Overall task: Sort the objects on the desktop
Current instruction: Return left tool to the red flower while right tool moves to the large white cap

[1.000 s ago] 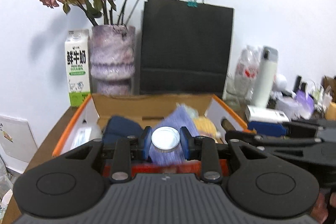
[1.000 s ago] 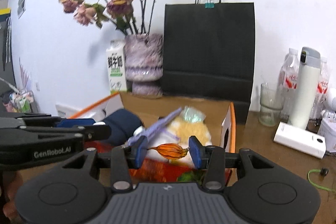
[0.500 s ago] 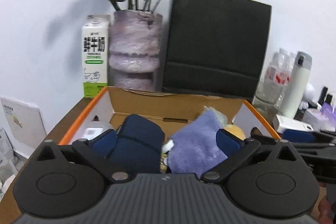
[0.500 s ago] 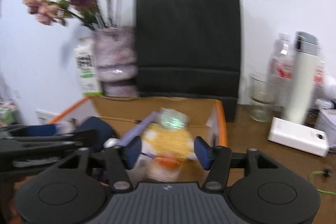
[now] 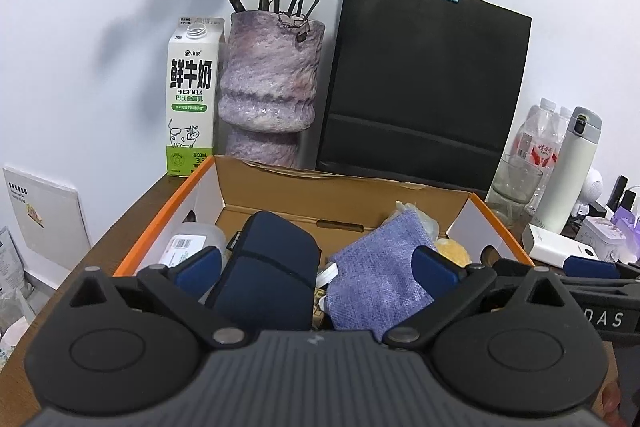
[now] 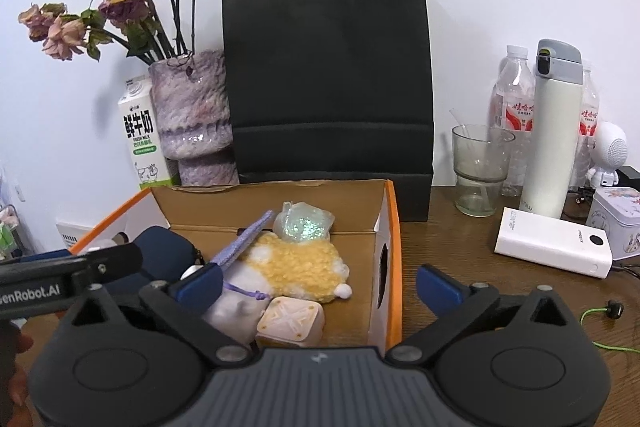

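The cardboard box (image 5: 280, 187) sits on the bench (image 6: 460, 239), in front of the vase (image 5: 268, 91) and the black paper bag (image 5: 424, 87), and it is already well filled. Going left to right inside it I see a clear bottle (image 5: 192, 243) against the left wall, a navy pouch (image 5: 268, 275), a purple cloth (image 5: 380, 279), then a yellow fluffy toy (image 6: 296, 263), a glittery packet (image 6: 304, 223) behind it and a pale cube (image 6: 290, 323) at the near edge.

My left gripper (image 5: 316, 267) hangs over the pouch and cloth with its fingers spread wide and nothing between them. My right gripper (image 6: 316, 283) straddles the box's right wall, fingers likewise released and empty.

I judge that I am between items: both hands are free above the box and the next object must be fetched. Loose things lie to the right on the bench: a white power bank (image 6: 556, 247), a small tin (image 6: 616, 219), a glass (image 6: 480, 171), a white flask (image 6: 552, 131). The next move calls for swinging the right gripper out towards the power bank, the nearest, and lining the fingers across its narrow sides before closing.
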`<state>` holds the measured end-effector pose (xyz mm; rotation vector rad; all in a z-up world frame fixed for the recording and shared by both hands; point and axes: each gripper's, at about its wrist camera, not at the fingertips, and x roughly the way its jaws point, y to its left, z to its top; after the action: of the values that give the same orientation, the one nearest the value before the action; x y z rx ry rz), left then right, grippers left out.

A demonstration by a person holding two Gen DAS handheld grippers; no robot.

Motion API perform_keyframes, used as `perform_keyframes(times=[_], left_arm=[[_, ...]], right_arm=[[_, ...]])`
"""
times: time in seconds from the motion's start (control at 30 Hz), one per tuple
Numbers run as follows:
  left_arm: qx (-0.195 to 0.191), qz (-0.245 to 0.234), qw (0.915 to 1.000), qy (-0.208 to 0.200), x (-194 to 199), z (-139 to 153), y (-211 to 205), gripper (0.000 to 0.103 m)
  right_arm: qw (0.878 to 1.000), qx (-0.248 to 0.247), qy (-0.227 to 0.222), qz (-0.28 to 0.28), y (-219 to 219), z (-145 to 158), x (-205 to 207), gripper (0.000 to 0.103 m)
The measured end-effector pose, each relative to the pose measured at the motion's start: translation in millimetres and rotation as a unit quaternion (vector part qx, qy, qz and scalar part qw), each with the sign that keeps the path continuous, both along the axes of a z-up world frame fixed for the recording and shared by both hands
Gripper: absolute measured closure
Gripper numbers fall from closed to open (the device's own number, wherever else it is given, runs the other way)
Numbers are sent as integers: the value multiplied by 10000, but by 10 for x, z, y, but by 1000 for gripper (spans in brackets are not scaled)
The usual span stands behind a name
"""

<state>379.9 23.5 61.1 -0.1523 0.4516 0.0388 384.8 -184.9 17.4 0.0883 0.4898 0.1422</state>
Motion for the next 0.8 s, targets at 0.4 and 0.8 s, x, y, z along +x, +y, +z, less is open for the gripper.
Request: perform_keyframes(times=[0.4,0.8], left_arm=[[0,17,10000,39,0,0,1,0],[-171,-402,9982,416,-474,-58,-42,0]], right_arm=[[10000,-30,3,8,1,1,-11,0],[9997,-148,96,184,-51,-14,-335,0]])
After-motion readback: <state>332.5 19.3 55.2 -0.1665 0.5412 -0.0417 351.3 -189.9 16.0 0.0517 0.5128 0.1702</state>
